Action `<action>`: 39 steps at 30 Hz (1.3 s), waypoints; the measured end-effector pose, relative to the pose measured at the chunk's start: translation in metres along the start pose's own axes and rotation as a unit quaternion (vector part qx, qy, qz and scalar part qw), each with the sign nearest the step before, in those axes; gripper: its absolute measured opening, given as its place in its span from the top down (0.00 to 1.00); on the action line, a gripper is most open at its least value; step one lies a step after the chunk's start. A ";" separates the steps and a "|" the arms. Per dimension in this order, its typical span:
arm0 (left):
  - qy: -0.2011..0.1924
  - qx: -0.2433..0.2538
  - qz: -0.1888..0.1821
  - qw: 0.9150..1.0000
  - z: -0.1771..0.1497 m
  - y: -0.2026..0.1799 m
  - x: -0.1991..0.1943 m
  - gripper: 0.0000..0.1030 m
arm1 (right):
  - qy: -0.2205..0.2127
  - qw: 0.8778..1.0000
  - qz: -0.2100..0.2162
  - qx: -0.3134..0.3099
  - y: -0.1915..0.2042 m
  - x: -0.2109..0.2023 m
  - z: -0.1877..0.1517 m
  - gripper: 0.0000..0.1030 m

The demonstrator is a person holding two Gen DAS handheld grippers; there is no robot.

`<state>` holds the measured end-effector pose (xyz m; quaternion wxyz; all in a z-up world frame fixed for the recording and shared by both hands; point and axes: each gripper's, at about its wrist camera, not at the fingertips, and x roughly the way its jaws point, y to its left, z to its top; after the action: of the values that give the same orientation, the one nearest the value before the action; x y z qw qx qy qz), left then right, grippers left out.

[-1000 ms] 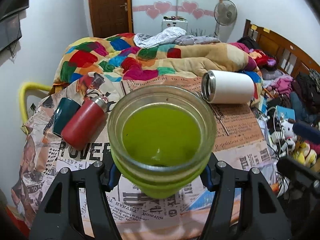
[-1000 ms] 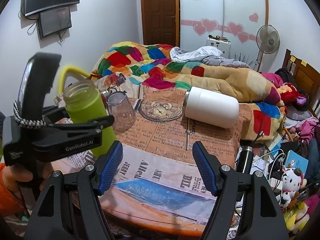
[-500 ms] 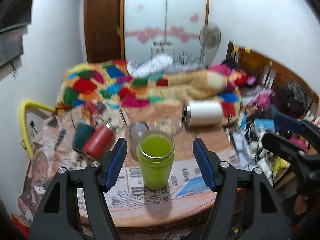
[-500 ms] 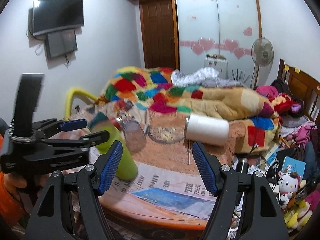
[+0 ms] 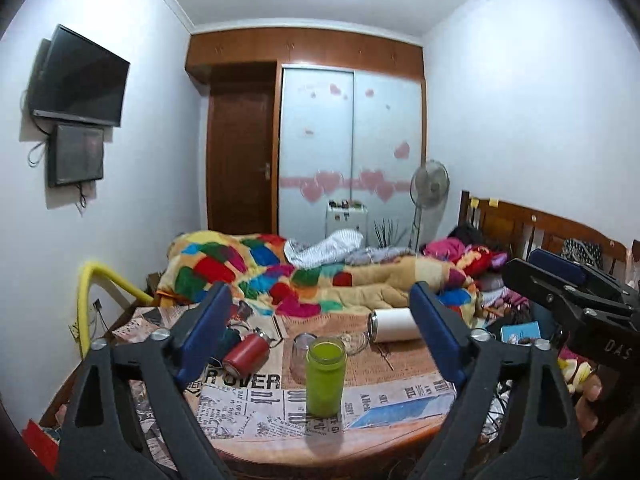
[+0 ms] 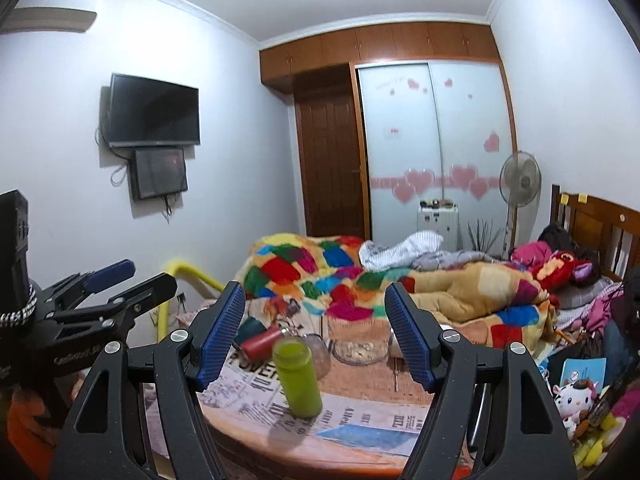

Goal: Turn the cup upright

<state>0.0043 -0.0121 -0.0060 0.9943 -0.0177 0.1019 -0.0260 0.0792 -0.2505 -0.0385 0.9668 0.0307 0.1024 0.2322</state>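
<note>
A green cup (image 5: pixel 325 377) stands upright, mouth up, on the newspaper-covered table (image 5: pixel 256 408); it also shows in the right wrist view (image 6: pixel 298 378). My left gripper (image 5: pixel 320 334) is open and empty, drawn back from the cup and raised above it. My right gripper (image 6: pixel 316 340) is open and empty, also back from the table. Each gripper shows at the edge of the other's view.
A white tumbler (image 5: pixel 394 325) lies on its side at the back right. A red bottle (image 5: pixel 246 353) and a dark teal cup (image 6: pixel 250 329) lie at the left. A clear glass (image 5: pixel 301 354) and a glass bowl (image 6: pixel 360 346) stand behind the green cup. A bed with a patchwork quilt (image 5: pixel 288 276) lies beyond.
My left gripper let go of the green cup, opened and pulled back and up. The cup now stands alone on the table. My right gripper also drew back and up.
</note>
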 end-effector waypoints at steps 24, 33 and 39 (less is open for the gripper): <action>-0.018 -0.012 0.036 0.999 -0.009 0.003 -0.020 0.00 | -0.019 0.999 -0.039 -0.024 0.014 -0.022 -0.008 0.00; -0.015 -0.012 0.039 0.999 -0.010 0.001 -0.016 0.00 | -0.010 0.999 -0.037 -0.023 0.013 -0.018 -0.007 0.00; -0.014 -0.013 0.039 0.999 -0.010 0.001 -0.014 0.00 | -0.008 0.999 -0.038 -0.022 0.013 -0.018 -0.008 0.00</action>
<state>-0.0113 -0.0103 -0.0132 0.9956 -0.0273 0.0888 0.0141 0.0564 -0.2471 -0.0421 0.9760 0.0071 0.0906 0.1977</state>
